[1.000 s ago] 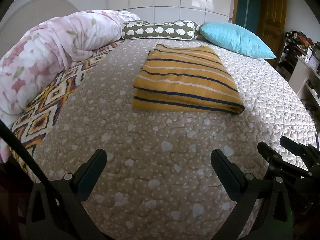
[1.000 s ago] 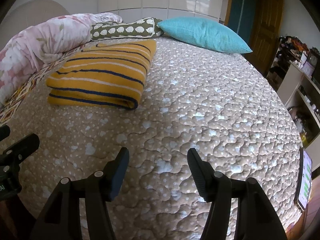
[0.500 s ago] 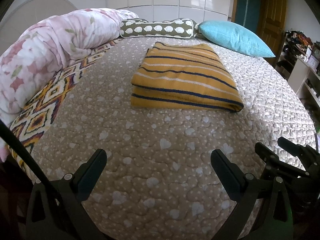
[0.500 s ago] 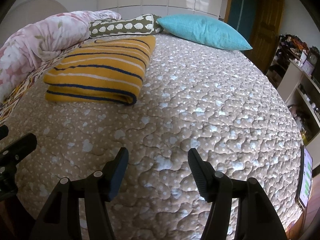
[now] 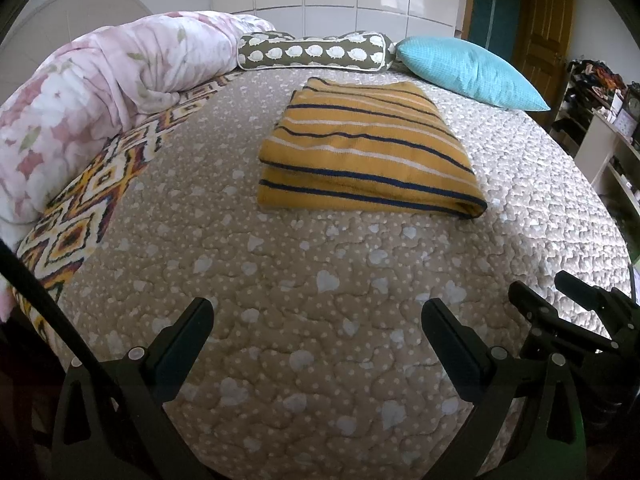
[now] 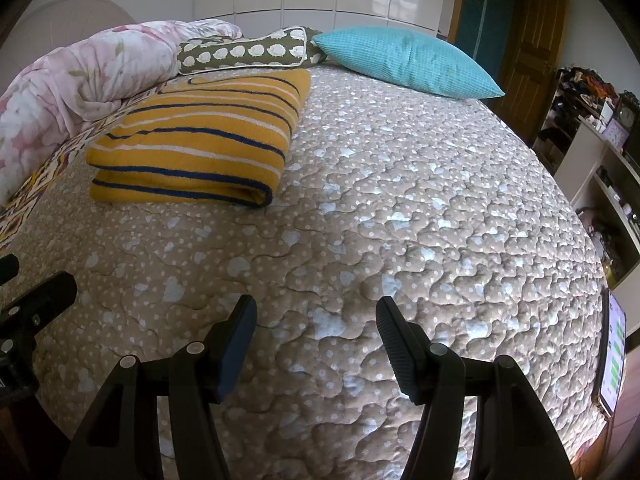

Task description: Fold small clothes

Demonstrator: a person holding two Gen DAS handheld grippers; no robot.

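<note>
A mustard-yellow garment with navy and white stripes (image 5: 368, 160) lies folded into a neat rectangle on the beige quilted bed (image 5: 320, 288); it also shows at upper left in the right wrist view (image 6: 200, 148). My left gripper (image 5: 318, 320) is open and empty, hovering over bare quilt well in front of the garment. My right gripper (image 6: 316, 320) is open and empty, over the quilt to the garment's right and nearer. The right gripper also shows at the right edge of the left wrist view (image 5: 560, 300).
A pink floral duvet (image 5: 100, 92) and a patterned blanket (image 5: 80, 220) line the left side. A green bolster (image 5: 312, 52) and a teal pillow (image 5: 468, 72) sit at the head. Shelves (image 6: 600, 168) and a phone (image 6: 612, 356) are at the right.
Both grippers have drawn back a little and tilted, so the folded garment sits slightly higher in view. Both stay open and empty. The garment has not moved.
</note>
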